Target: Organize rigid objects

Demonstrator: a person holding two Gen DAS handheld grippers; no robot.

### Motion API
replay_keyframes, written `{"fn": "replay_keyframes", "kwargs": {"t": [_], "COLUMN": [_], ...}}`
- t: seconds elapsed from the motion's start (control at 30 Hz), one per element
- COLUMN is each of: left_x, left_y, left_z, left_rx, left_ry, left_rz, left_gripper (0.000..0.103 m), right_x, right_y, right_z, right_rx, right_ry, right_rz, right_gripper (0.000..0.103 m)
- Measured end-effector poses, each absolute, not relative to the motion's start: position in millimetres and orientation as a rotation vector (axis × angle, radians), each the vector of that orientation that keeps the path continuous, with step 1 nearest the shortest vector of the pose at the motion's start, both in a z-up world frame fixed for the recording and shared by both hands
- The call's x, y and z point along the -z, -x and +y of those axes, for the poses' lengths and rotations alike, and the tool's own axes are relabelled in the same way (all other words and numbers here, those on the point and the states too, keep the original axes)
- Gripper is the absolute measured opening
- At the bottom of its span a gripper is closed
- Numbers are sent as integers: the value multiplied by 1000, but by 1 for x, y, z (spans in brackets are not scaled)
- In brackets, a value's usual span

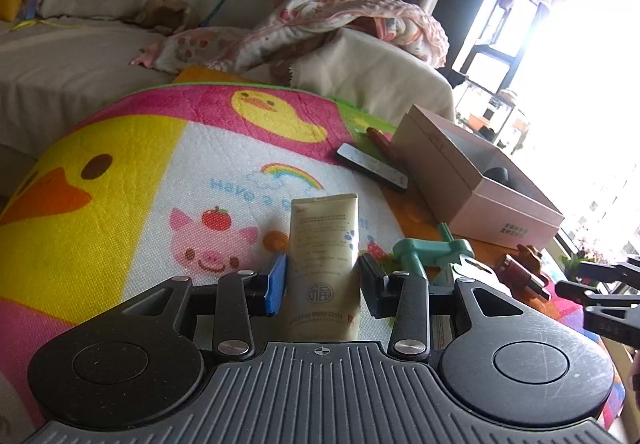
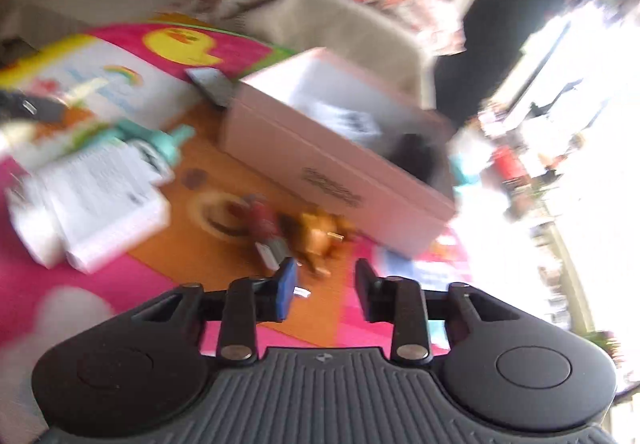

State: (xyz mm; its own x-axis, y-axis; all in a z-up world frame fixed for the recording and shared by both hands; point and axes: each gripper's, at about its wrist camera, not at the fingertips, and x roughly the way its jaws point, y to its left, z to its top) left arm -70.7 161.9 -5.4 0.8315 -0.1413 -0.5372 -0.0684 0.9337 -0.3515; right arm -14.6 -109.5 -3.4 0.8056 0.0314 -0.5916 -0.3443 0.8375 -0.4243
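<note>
My left gripper (image 1: pixel 323 280) is shut on a cream tube (image 1: pixel 323 244) and holds it upright above the cartoon mat (image 1: pixel 120 180). A pink open box (image 1: pixel 472 180) stands at the right; it also shows in the right wrist view (image 2: pixel 320 164), blurred. A dark flat remote (image 1: pixel 372 166) lies beside the box. A teal tool (image 1: pixel 436 252) and a small brown-red figure (image 1: pixel 520 272) lie to the right of the tube. My right gripper (image 2: pixel 326 284) is open and empty, just short of the brown toy figures (image 2: pixel 296 232). The right gripper also shows at the right edge of the left wrist view (image 1: pixel 600 296).
A white leaflet box (image 2: pixel 92 204) and the teal tool (image 2: pixel 160 144) lie left on the mat. A beige sofa (image 1: pixel 100 44) with a floral blanket (image 1: pixel 340 20) stands behind. A bright window (image 1: pixel 580 104) is at the right. The right wrist view is motion-blurred.
</note>
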Motion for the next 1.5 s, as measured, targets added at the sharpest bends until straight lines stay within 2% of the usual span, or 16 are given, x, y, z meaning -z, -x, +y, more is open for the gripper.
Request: {"fn": "replay_keyframes", "kwargs": {"t": [0.03,0.07,0.1,0.13,0.27,0.5,0.57,0.7,0.8,1.1,1.13,1.17,1.23,1.3,1.5], "left_x": [5,4,4,3,0,2,3,2,2,2,2,2,2,2,-1], "left_y": [71,71,70,70,69,75,74,74,73,74,74,74,74,74,82], "left_z": [160,158,156,153,140,129,125,114,107,113,113,113,113,113,106], "left_rx": [37,32,27,20,14,109,97,70,55,66,66,66,64,63,80], "left_ry": [361,350,334,314,237,260,239,175,124,160,159,159,157,157,98], "left_rz": [592,594,597,600,611,622,625,631,635,630,631,631,632,630,615], "left_gripper": [43,43,43,43,43,43,43,44,43,44,44,44,44,43,43], "right_x": [1,-1,-3,-2,11,23,21,17,9,15,18,21,19,14,-4], "right_y": [16,16,17,18,13,-6,-11,-14,-17,-79,-85,-88,-82,-72,-25], "right_z": [-116,-123,-130,-135,-129,-107,-111,-131,-150,-166,-166,-165,-161,-160,-172], "right_rx": [-222,-245,-267,-276,-272,-256,-254,-143,-178,-152,-167,-175,-180,-208,-266], "right_ry": [485,399,309,226,50,96,180,246,144,-63,-83,-90,-47,-29,13], "right_rz": [614,632,646,657,725,726,710,652,649,730,759,781,770,786,768], "right_gripper": [49,69,83,85,84,58,58,65,76,76,74,67,45,27,23]}}
